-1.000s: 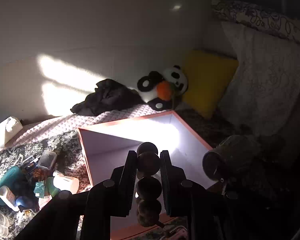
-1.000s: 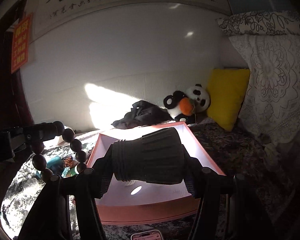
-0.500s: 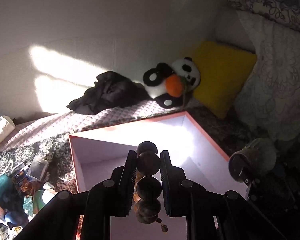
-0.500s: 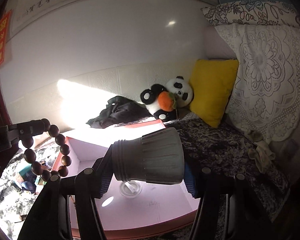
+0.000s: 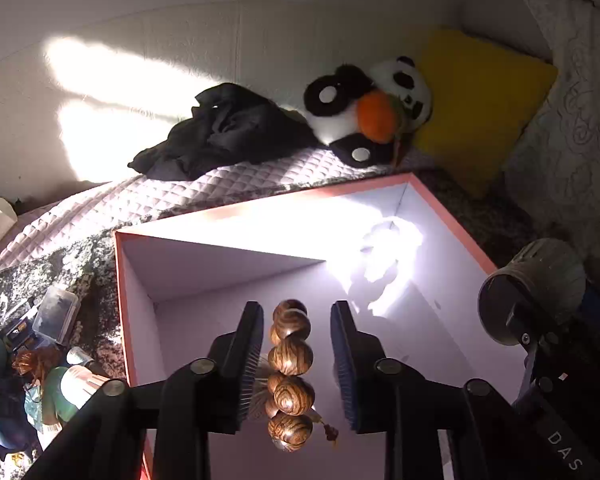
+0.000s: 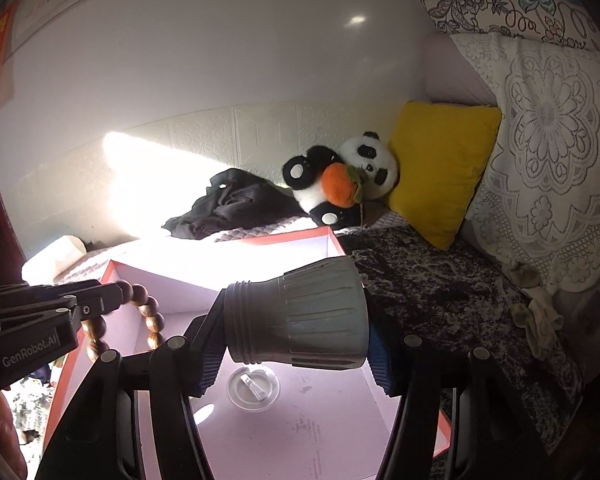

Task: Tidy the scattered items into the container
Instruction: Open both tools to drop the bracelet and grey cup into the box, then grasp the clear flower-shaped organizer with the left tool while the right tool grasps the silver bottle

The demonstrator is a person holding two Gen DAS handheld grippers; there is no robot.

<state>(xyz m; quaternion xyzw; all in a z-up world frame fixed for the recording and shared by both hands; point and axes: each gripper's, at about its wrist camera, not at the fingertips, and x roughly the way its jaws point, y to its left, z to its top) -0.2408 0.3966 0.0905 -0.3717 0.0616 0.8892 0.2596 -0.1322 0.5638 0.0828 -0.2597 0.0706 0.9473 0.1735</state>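
Wooden beads [image 5: 291, 364] hanging between the left tool [image 5: 296, 312]'s two fingers, jaws opening now, clear gaps showing on both sides of the string, pads no longer pressing. Bracelet dangling over the near half of the pink-rimmed box [image 5: 118, 264], well inside its left wall. Grey ribbed torch head [image 6: 300, 316] sitting crosswise in the right tool [image 6: 296, 356], both blue pads pressing on its ends, gripping firmly, poised above the box floor. Lying flat on that floor, just below the torch, a small clear round lid [image 6: 253, 390]. Plenty of bare pale floor stretching toward the sunlit far corner; right rim [image 6: 440, 436] passing close under the right finger. Left of the box on the bed cover, a crowded clutter of bottles and small cases [image 5: 40, 360], pressing near the left wall. Beyond the far rim: black cloth [image 5: 220, 132], panda toy [image 5: 372, 112], yellow cushion [image 5: 476, 96], all well apart from both tools.

Comparing with a second ago: left jaws then pinching the beads tight, now parted. Box filling far more of both views, far rim sitting higher, both tools having come forward and down over it. Torch grip looking unchanged.
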